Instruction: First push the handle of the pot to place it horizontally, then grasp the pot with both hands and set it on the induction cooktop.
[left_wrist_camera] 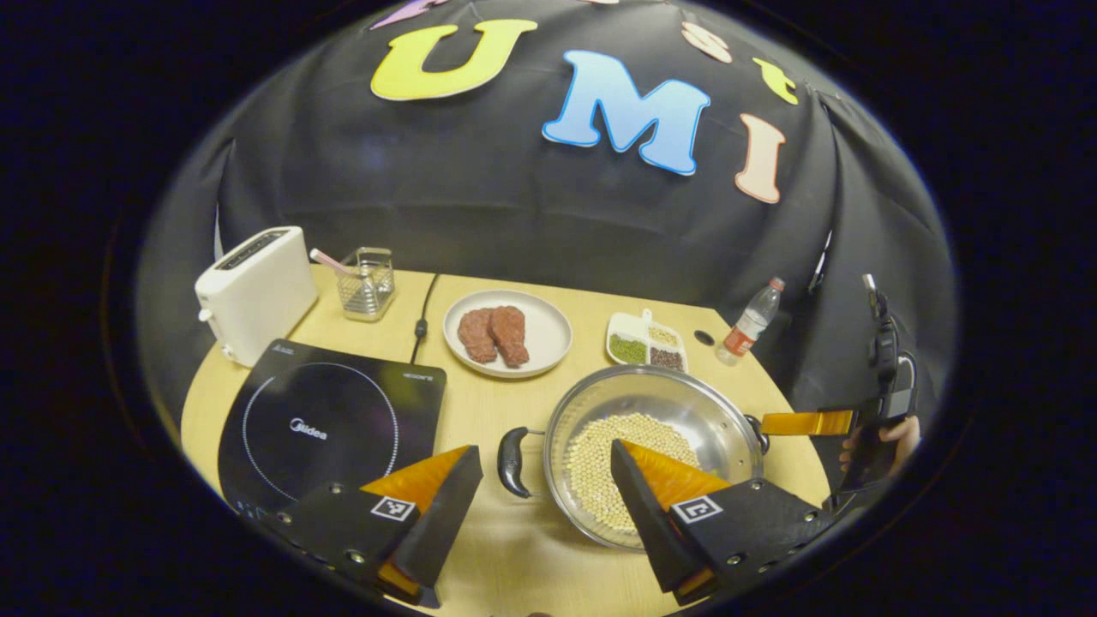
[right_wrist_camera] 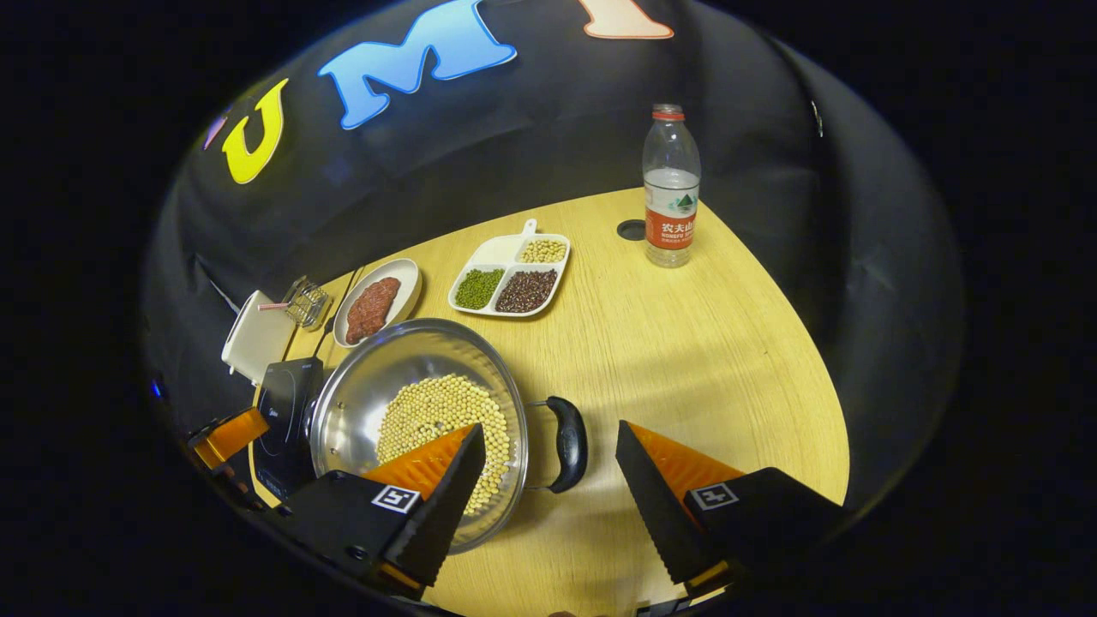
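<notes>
A steel pot [left_wrist_camera: 660,401] holding pale beans stands on the wooden table just right of the black induction cooktop [left_wrist_camera: 330,424]. Its two black handles point sideways. My left gripper [left_wrist_camera: 544,450] is open, and the pot's left handle [left_wrist_camera: 512,461] lies between its fingers without touching them. At the far side my right gripper [left_wrist_camera: 806,422], held by a hand, reaches the pot's other handle. In the right gripper view that gripper [right_wrist_camera: 550,428] is open around the handle [right_wrist_camera: 568,443], one finger over the pot [right_wrist_camera: 386,368]. The left gripper [right_wrist_camera: 224,437] shows beyond the pot, near the cooktop [right_wrist_camera: 283,411].
A white toaster [left_wrist_camera: 255,291] and a wire basket [left_wrist_camera: 367,283] stand behind the cooktop. Farther back are a plate of meat [left_wrist_camera: 507,332], a divided dish of beans [left_wrist_camera: 647,343] and a water bottle [left_wrist_camera: 752,323]. A black cable [left_wrist_camera: 422,321] runs to the cooktop.
</notes>
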Tool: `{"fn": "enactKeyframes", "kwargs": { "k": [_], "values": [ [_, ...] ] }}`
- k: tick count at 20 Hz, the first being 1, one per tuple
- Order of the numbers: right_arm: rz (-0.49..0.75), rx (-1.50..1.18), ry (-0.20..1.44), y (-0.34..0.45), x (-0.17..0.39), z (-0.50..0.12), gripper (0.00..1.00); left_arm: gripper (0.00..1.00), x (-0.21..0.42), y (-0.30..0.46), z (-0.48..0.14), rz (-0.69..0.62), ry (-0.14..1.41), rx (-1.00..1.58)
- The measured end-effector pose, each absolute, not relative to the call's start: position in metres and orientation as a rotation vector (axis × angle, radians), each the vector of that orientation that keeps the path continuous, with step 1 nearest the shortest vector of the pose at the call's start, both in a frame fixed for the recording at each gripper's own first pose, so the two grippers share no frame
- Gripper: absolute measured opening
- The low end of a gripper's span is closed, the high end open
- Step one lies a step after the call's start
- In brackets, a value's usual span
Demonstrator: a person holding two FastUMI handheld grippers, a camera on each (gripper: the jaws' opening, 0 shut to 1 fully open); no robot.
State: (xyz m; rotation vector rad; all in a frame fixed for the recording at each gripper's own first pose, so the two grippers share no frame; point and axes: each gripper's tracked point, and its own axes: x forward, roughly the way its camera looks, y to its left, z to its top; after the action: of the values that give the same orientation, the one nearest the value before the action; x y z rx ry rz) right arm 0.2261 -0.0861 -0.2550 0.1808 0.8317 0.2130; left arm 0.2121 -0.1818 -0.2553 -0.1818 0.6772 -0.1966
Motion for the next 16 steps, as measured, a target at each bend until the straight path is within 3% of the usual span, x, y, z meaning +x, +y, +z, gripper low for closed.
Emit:
{"fn": "enactKeyframes", "kwargs": {
  "k": [8, 12, 13, 14, 16],
  "values": [
    [0.233, 0.163, 0.85, -0.071, 0.248, -0.301, 0.98, 0.92, 0.245, -0.2, -0.337, -0.278, 0.791, -0.206],
    [0.239, 0.178, 0.854, -0.064, 0.247, -0.315, 0.98, 0.92, 0.253, -0.203, -0.348, -0.291, 0.802, -0.239],
    [0.241, 0.183, 0.856, -0.063, 0.247, -0.318, 0.94, 0.89, 0.254, -0.204, -0.352, -0.295, 0.804, -0.244],
    [0.246, 0.185, 0.857, -0.061, 0.246, -0.32, 0.98, 0.93, 0.255, -0.204, -0.354, -0.3, 0.804, -0.244],
    [0.251, 0.16, 0.85, -0.061, 0.246, -0.324, 0.97, 0.89, 0.257, -0.203, -0.359, -0.294, 0.801, -0.235]
  ]
}}
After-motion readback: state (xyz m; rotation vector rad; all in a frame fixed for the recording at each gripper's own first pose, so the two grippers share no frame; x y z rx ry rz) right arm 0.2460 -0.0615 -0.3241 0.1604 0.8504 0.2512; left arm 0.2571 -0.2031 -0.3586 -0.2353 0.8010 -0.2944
